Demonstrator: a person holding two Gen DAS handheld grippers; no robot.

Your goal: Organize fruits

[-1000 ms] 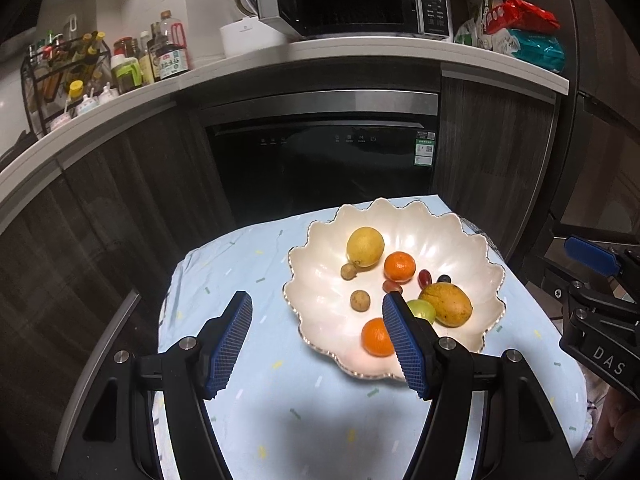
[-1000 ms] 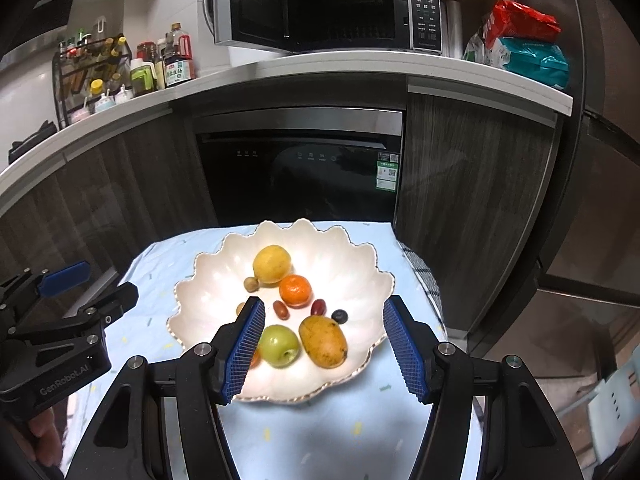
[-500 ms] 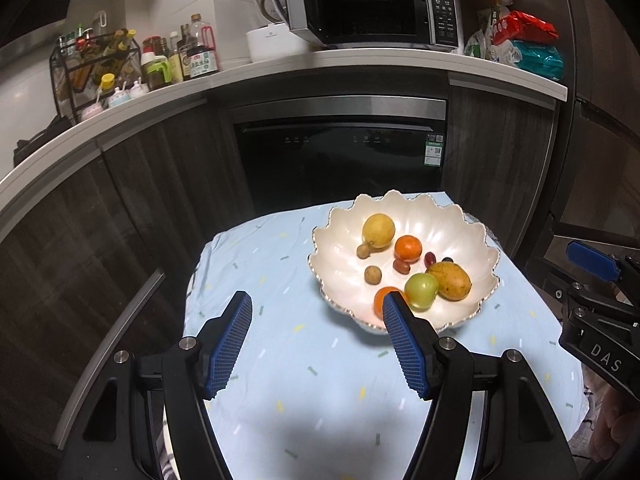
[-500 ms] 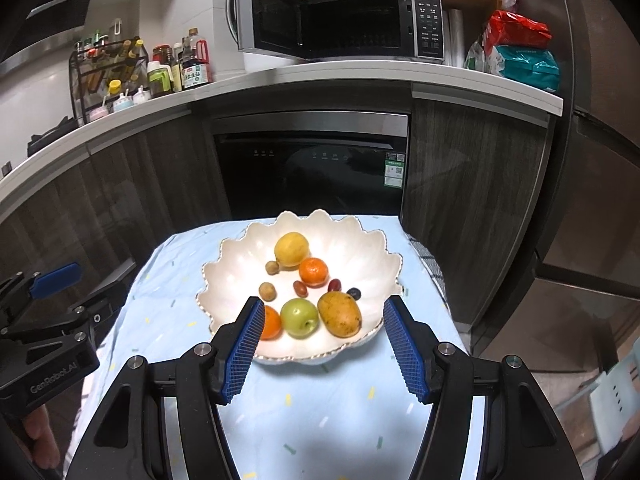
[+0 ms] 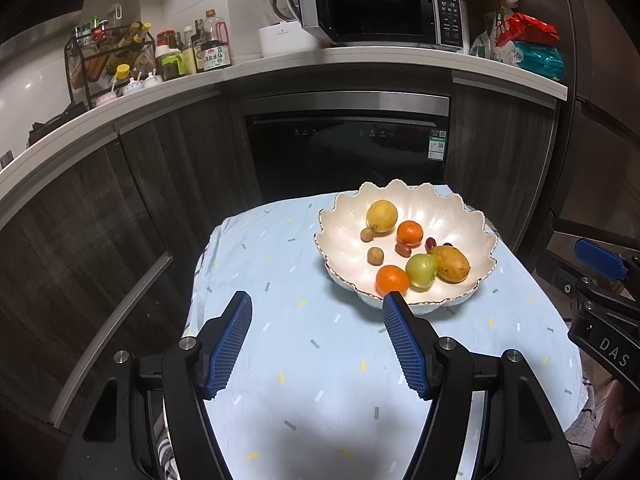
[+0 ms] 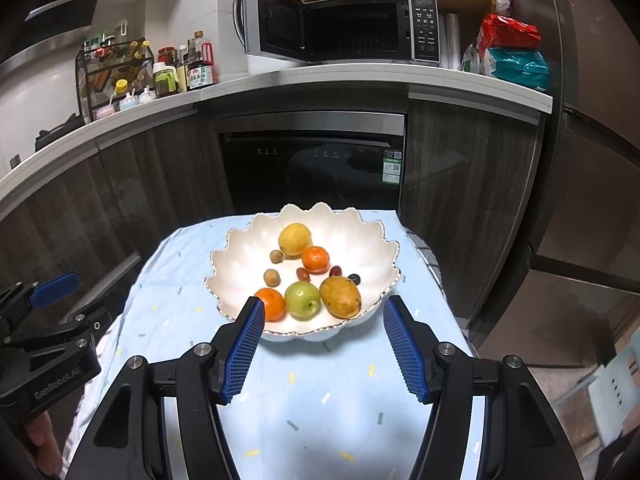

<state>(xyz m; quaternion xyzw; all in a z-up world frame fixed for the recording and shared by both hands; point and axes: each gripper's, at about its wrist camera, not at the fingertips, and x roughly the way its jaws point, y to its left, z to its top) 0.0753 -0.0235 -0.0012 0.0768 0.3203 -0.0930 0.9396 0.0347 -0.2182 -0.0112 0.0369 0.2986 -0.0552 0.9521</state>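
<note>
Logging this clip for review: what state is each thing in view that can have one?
left gripper: jaws open, nothing between them
right gripper: jaws open, nothing between them
bowl: upright on the table, holding fruit
microwave: door swung open
dishwasher: door closed
tablecloth: spread over the table

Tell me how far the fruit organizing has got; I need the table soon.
Looks finished or close: all the fruit in view sits in the scalloped bowl, including the lemon, green apple and mango. None lies on the blue cloth. The left gripper and right gripper are open and empty.
</note>
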